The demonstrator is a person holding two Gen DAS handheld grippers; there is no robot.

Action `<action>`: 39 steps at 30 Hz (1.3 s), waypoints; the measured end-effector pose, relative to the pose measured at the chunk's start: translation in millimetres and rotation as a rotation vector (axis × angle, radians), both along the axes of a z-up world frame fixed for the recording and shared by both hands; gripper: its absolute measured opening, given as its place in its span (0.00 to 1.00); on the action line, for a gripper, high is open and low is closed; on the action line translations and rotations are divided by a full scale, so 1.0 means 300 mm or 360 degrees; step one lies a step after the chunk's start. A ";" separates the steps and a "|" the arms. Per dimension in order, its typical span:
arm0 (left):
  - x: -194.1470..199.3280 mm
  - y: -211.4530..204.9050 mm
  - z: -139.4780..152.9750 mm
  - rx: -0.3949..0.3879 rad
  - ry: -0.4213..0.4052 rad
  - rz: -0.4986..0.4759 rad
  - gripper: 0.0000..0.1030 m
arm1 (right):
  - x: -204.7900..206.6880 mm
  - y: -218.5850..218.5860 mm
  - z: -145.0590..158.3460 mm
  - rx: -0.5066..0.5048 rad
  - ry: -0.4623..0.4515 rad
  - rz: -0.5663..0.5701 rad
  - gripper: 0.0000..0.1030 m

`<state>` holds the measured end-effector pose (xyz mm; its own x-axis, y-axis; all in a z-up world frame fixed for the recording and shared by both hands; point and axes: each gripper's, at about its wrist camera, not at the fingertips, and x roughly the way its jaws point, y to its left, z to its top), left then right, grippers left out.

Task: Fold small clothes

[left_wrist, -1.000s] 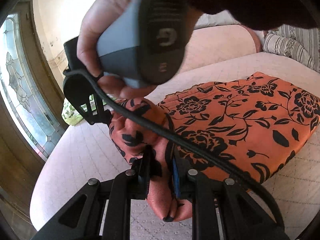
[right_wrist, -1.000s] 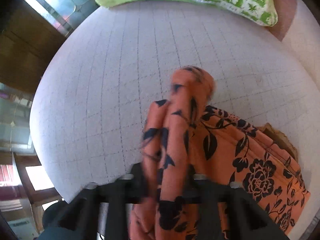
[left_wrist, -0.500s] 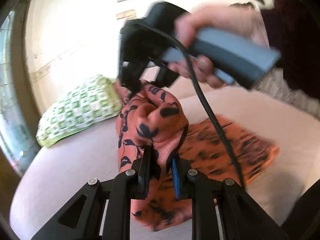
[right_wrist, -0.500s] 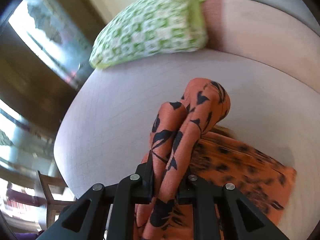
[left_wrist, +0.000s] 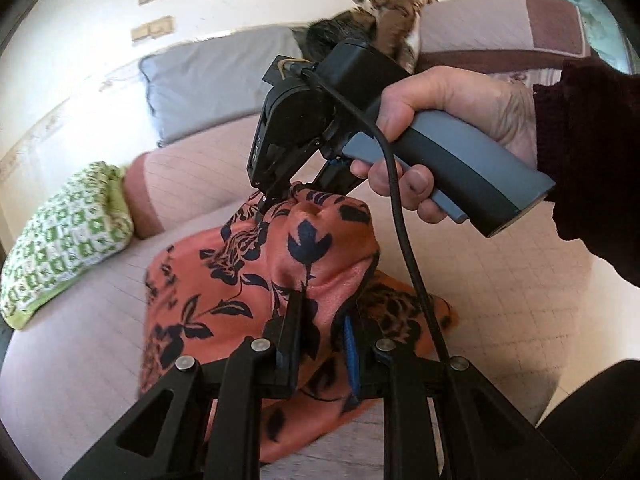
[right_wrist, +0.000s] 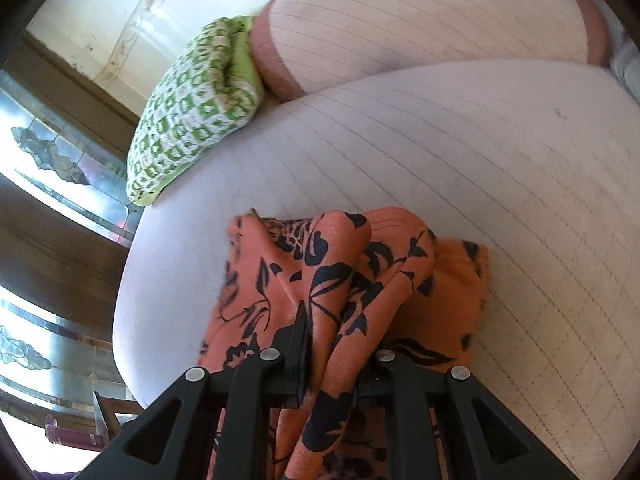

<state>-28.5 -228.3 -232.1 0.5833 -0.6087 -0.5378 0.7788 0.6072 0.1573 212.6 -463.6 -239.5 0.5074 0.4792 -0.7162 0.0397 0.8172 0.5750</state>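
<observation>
An orange garment with black flowers [left_wrist: 240, 280] is lifted in a bunch over the pale quilted seat [left_wrist: 80, 360]. My left gripper [left_wrist: 320, 320] is shut on a fold of it close to the camera. Farther back, a hand [left_wrist: 440, 120] holds my right gripper [left_wrist: 272, 196], whose fingertips pinch another part of the cloth. In the right wrist view the garment [right_wrist: 328, 264] runs up between the fingers of the right gripper [right_wrist: 332, 344], shut on it. The lower layers lie folded on the seat [right_wrist: 440, 140].
A green and white patterned cushion [left_wrist: 68, 236] [right_wrist: 192, 108] lies at the seat's left end. A grey cushion [left_wrist: 208, 84] leans on the backrest, with a cat [left_wrist: 384, 12] on top. The right gripper's black cable [left_wrist: 400, 216] hangs over the cloth. A stained-glass window [right_wrist: 48, 152] stands left.
Both grippers have swung across the seat with the cloth still pinched. The garment is now doubled over itself, and the right gripper has moved from just above to farther back.
</observation>
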 end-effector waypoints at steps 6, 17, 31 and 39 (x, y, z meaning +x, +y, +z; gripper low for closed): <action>-0.017 -0.020 -0.060 0.0066 0.0070 -0.0114 0.18 | -0.039 -0.054 -0.157 0.0057 0.0088 -0.0079 0.15; 0.114 0.083 0.040 -0.0049 0.0347 -0.0319 0.40 | -0.023 -0.085 -0.162 0.0188 0.0208 -0.0158 0.21; 0.402 0.257 0.080 -0.0087 0.0446 -0.0054 0.58 | 0.042 -0.090 -0.149 0.0108 0.0235 -0.0255 0.28; 0.553 0.260 -0.109 0.0069 0.0809 0.0172 0.58 | 0.058 -0.083 -0.110 0.0142 -0.0039 -0.0388 0.27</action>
